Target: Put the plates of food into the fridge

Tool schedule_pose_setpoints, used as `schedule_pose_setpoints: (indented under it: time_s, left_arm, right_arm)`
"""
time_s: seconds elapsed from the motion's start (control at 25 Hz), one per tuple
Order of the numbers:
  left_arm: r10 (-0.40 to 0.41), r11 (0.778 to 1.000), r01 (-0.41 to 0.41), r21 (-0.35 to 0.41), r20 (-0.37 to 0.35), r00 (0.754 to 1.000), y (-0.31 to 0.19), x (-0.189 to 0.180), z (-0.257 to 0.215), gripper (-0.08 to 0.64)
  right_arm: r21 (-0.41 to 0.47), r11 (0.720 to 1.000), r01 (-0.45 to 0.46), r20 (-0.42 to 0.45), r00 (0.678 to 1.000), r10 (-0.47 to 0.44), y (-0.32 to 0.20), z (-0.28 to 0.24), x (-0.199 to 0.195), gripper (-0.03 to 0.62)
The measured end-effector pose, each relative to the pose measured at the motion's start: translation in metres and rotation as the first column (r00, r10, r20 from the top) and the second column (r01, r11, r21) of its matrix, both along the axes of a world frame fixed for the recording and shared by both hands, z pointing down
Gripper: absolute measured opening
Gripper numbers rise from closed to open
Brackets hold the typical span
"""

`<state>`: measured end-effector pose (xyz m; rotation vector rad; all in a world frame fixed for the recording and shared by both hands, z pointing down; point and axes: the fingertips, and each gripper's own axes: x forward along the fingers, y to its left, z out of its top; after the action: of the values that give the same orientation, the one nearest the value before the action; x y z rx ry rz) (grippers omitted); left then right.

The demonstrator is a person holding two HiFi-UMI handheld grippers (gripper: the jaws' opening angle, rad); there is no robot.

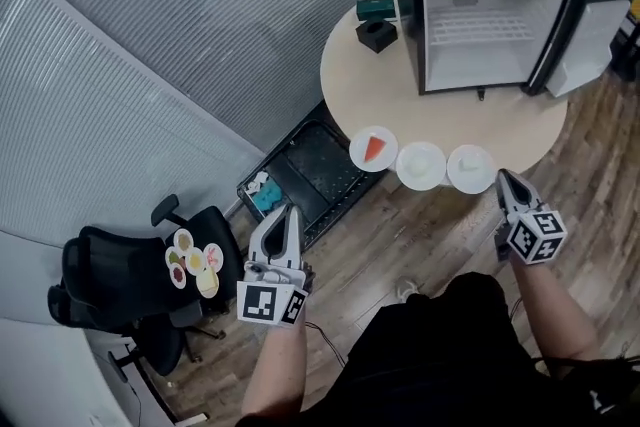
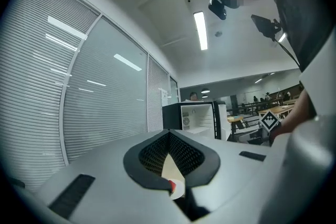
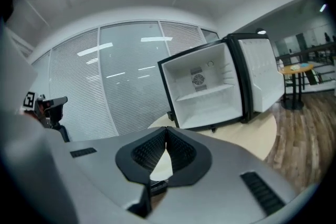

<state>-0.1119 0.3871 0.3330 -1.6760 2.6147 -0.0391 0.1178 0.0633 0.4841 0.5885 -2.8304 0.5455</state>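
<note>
Three white plates lie along the near edge of the round table (image 1: 345, 75): one with an orange-red slice (image 1: 372, 148), a plain-looking one (image 1: 421, 164), and a third (image 1: 470, 168). Behind them stands the black mini fridge (image 1: 478, 20), its door (image 1: 592, 40) swung open to the right and its white inside bare. My left gripper (image 1: 288, 212) hovers over the floor short of the table, jaws together. My right gripper (image 1: 503, 177) is shut with nothing in it, its tip just off the third plate. The fridge also shows in the left gripper view (image 2: 197, 115) and the right gripper view (image 3: 210, 89).
A black office chair (image 1: 110, 285) with small dishes (image 1: 195, 260) on its seat stands at lower left. A black crate (image 1: 315, 170) sits on the floor beside the table. A black box (image 1: 376, 34) and a green box (image 1: 376, 8) rest left of the fridge. Blinds line the left wall.
</note>
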Motion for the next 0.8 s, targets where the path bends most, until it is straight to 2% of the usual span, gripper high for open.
schedule_pose_setpoints:
  time_s: [0.16, 0.32, 0.56, 0.72, 0.8]
  left_arm:
    - [0.049, 0.999, -0.049, 0.002, 0.0, 0.999, -0.02, -0.022, 0.006, 0.002]
    - [0.092, 0.996, -0.092, 0.007, 0.0, 0.996, -0.044, -0.034, 0.01, 0.002]
    - [0.136, 0.99, -0.136, -0.022, 0.018, 0.99, -0.072, -0.044, 0.013, 0.002]
    - [0.171, 0.984, -0.169, -0.056, 0.025, 0.985, -0.088, -0.048, 0.015, 0.002]
    - [0.185, 0.98, -0.182, -0.077, 0.027, 0.982, -0.096, -0.05, 0.017, 0.002]
  right_arm:
    - [-0.128, 0.986, -0.107, 0.022, 0.994, 0.111, -0.005, 0.017, 0.009, 0.005]
    - [-0.177, 0.97, -0.169, 0.028, 0.984, 0.177, -0.012, 0.039, 0.017, 0.005]
    - [-0.248, 0.945, -0.212, 0.058, 0.971, 0.233, -0.022, 0.088, 0.022, 0.006]
    - [-0.328, 0.9, -0.289, 0.019, 0.95, 0.312, -0.034, 0.131, 0.028, 0.014]
    - [-0.393, 0.862, -0.32, -0.008, 0.939, 0.345, -0.036, 0.155, 0.031, 0.116]
